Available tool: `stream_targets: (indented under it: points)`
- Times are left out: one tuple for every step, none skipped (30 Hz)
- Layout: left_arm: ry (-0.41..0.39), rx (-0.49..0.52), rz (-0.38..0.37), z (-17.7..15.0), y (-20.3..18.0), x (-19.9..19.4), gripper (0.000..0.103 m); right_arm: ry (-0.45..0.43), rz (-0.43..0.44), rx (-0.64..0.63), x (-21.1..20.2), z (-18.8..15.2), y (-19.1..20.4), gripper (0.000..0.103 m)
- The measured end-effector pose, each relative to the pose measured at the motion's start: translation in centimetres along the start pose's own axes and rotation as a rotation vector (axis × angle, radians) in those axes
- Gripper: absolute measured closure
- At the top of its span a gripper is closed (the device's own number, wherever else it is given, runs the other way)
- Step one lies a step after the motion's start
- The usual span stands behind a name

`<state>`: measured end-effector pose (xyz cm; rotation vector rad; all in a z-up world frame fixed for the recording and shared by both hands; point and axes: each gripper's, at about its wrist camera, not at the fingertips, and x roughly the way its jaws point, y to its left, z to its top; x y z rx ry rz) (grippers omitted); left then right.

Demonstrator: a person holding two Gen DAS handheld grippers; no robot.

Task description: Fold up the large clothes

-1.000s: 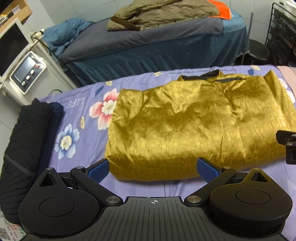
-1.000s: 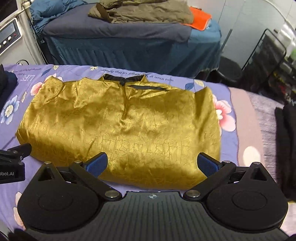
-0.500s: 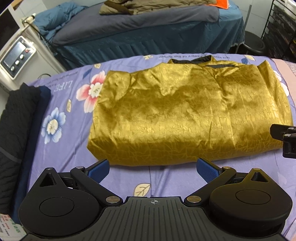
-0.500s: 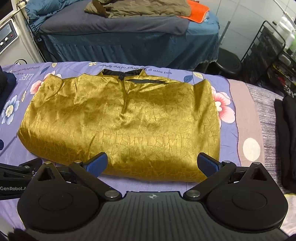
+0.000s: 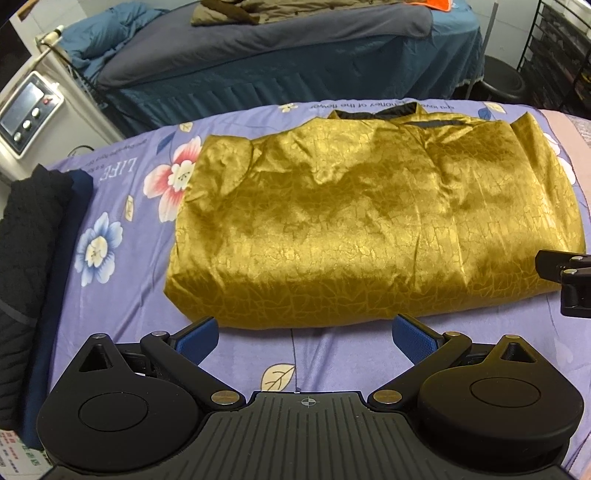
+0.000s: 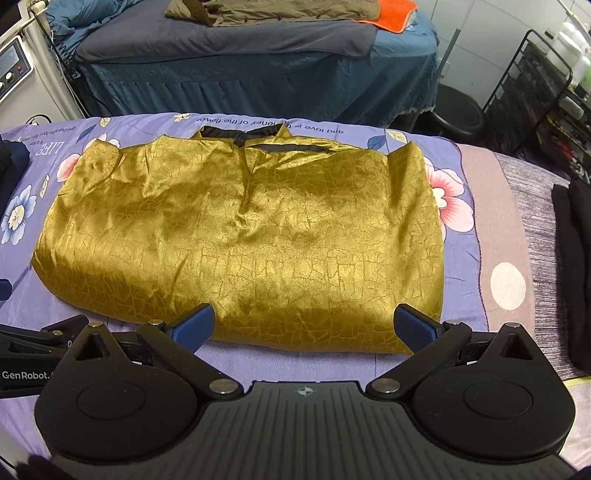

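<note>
Left wrist view shows your left gripper [image 5: 303, 338] spread wide and holding nothing, poised just short of the near hem of the shiny gold crackle-patterned jacket [image 5: 369, 229]. That jacket lies folded flat on the purple floral bedsheet [image 5: 122, 206], collar away from you. Your right gripper [image 6: 304, 326] is likewise spread and empty, its blue fingertips [image 6: 194, 326] overlapping the near hem in view.

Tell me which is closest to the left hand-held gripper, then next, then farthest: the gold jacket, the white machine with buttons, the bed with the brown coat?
From the left hand-held gripper, left wrist view:
1. Gold jacket, straight ahead on the flowery sheet.
2. White machine, far left.
3. Bed with the brown coat, at the back.
</note>
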<state>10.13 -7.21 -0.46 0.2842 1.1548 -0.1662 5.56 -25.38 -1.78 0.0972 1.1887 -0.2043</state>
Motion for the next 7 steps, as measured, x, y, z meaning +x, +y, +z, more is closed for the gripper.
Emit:
stream_targets:
  points:
    - [-0.004,0.002,-0.003,-0.02,-0.02,0.00,0.000,0.001,0.000,0.000,0.07,0.01,-0.01,0.001]
    - [-0.011,0.001,-0.001,-0.03,-0.06,-0.03,0.000,0.002,-0.002,0.000,0.13,0.00,0.02,0.001]
    - [-0.019,-0.001,0.000,-0.05,-0.06,-0.07,0.000,0.004,-0.003,0.000,0.22,0.00,0.04,0.001]
    - [-0.025,-0.002,-0.005,-0.06,-0.04,-0.11,0.000,0.006,-0.003,-0.001,0.31,0.01,0.05,0.001]
    - [-0.024,-0.002,-0.011,-0.03,-0.05,-0.09,0.000,0.008,-0.003,-0.003,0.38,0.01,0.06,0.001]
    - [-0.021,-0.003,-0.014,0.03,-0.09,-0.04,0.000,0.009,-0.005,-0.004,0.45,0.01,0.08,0.001]
    - [-0.018,-0.003,-0.015,0.07,-0.12,0.00,0.000,0.009,-0.006,-0.004,0.46,-0.03,0.09,0.001]
